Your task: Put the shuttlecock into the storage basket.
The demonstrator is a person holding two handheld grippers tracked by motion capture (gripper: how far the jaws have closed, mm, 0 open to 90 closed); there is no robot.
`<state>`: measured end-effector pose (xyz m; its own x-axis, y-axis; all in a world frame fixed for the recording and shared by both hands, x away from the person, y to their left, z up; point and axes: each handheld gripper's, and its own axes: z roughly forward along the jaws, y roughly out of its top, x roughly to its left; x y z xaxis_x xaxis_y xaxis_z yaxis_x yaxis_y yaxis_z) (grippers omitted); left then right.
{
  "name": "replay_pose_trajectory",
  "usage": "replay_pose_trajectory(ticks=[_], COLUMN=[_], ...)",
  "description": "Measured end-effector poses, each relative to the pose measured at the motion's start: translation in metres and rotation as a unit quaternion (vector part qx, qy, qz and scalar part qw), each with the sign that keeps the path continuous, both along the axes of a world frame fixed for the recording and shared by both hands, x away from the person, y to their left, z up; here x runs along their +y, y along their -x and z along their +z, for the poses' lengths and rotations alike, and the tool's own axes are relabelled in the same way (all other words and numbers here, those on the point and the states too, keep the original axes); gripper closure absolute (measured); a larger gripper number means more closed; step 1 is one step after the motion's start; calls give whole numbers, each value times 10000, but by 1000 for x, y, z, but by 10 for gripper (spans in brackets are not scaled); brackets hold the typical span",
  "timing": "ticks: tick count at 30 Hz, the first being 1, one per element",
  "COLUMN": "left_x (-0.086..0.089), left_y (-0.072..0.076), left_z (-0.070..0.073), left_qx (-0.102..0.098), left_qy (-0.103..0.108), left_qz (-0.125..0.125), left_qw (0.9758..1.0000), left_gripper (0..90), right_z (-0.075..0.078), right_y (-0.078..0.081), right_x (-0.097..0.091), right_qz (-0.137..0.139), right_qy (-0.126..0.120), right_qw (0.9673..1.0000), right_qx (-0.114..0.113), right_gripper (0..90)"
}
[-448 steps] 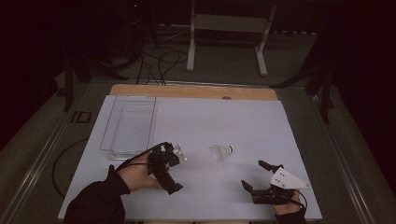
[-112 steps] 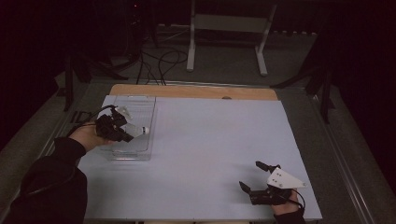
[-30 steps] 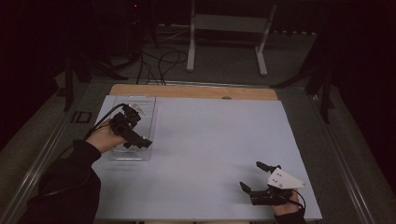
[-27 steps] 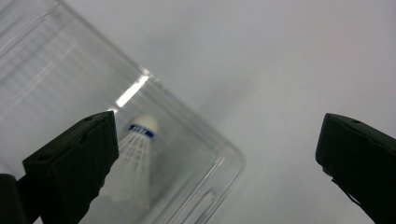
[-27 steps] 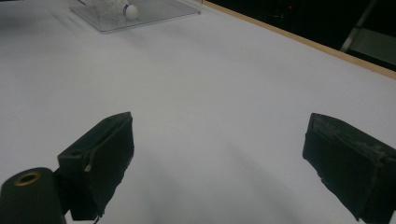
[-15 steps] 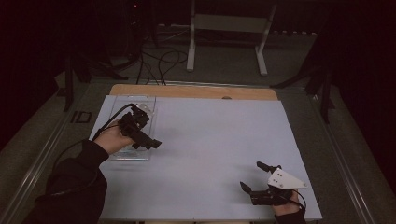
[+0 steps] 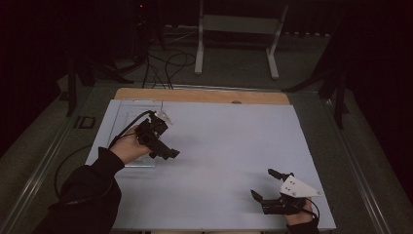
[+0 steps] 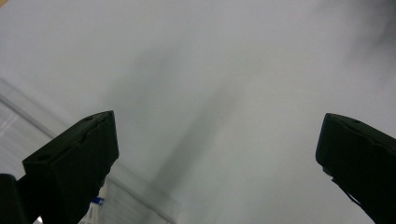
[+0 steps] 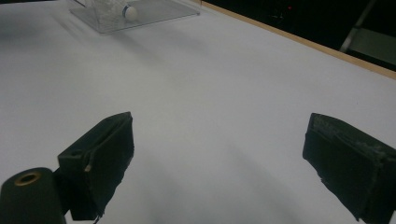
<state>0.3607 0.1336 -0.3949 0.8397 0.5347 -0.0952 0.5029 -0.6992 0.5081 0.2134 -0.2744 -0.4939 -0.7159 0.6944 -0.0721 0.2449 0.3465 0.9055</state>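
A clear plastic tray [image 7: 122,122] lies at the left of the white table [image 7: 234,136]. In the right gripper view the tray [image 9: 159,9] shows far off, with a clear bottle with a white cap [image 9: 122,11] lying in it. My left gripper [image 7: 165,152] hangs over the tray's right edge, pointing toward the table's middle, open and empty. Its jaws stand wide apart in the left gripper view [image 8: 218,140], with the tray's rim [image 8: 140,196] below. My right gripper [image 7: 262,183] rests near the front right edge, open, nothing between its jaws [image 9: 218,135].
A wooden strip [image 7: 195,95] runs along the table's far edge. Behind it stand a metal frame [image 7: 234,24] and cables [image 7: 165,63] on the floor. The left gripper's cable [image 7: 73,156] trails off the table's left side.
The bottle that lay mid-table is now in the tray. My left gripper has drawn away from the tray to the right and nearer, empty. The right gripper has stayed put.
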Motion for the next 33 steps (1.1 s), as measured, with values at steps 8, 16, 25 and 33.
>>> replay_pose_trajectory(ticks=[8,16,25,33], left_x=[-16,-24,-29,-31], left_y=[6,11,18,22], left_z=[-8,-15,-26,-29], left_qx=[11,-30,-31,-89], left_qy=[-15,147,237,239], left_qz=[-215,-431,-806,-865], left_qw=[9998,9990,9965,9959], left_gripper=[1,2,2,2], right_z=[0,0,0,0], right_y=[0,0,0,0], right_x=[0,-1,0,0], right_qz=[2,2,12,14], right_qy=[8,8,12,15], right_qw=[10000,10000,10000,10000], right_qx=[-2,-6,-7,8], right_gripper=[89,89,89,89])
